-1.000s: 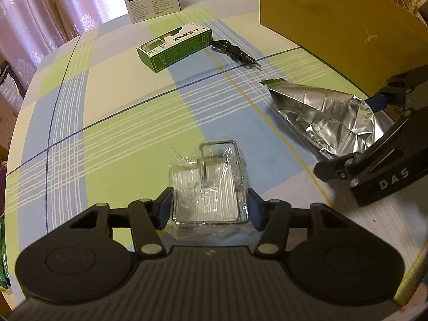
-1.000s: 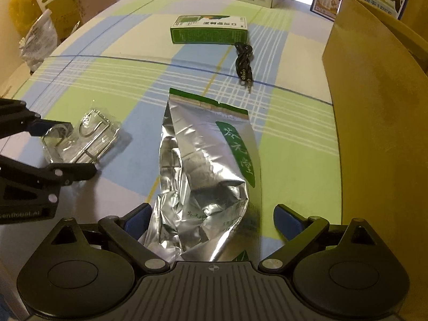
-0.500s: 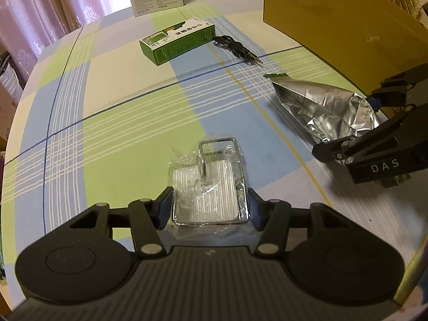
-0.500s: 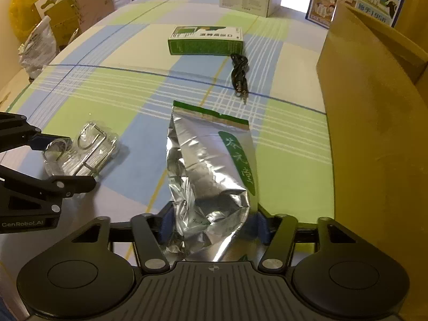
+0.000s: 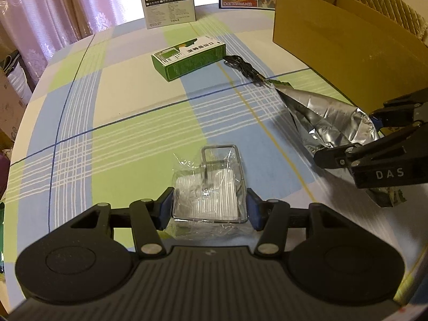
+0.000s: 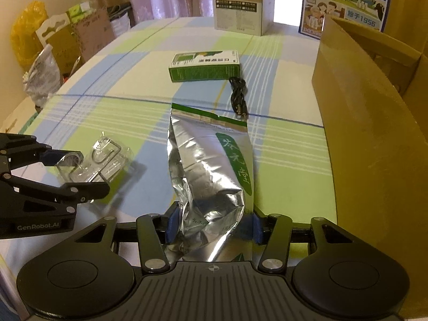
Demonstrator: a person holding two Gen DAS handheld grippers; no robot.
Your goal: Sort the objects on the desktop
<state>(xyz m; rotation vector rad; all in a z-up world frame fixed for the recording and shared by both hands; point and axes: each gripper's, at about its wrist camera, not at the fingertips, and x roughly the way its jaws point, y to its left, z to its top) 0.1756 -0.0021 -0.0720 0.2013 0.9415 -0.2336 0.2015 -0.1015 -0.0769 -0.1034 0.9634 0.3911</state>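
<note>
A small metal wire rack in clear plastic wrap (image 5: 211,187) lies on the checked tablecloth (image 5: 107,133). My left gripper (image 5: 210,208) is shut on its near end, blue pads against both sides. It shows at the left of the right wrist view as rack (image 6: 107,157) and left gripper (image 6: 88,174). A silver foil bag with green print (image 6: 211,160) stretches away from my right gripper (image 6: 212,224). Its jaws are closing, and the pads press on the bag's crumpled near end. The left wrist view has the bag (image 5: 329,115) and right gripper (image 5: 347,137) at the right.
A green and white box (image 6: 204,65) lies further back, with a coiled black cable (image 6: 238,96) beside it. A large open cardboard box (image 6: 374,133) fills the right side. A white carton (image 6: 238,8) and a printed milk box (image 6: 345,2) stand at the far edge.
The right jaws have come from wide apart onto the foil bag's near end, crumpling it. The left gripper has kept its hold on the wrapped rack.
</note>
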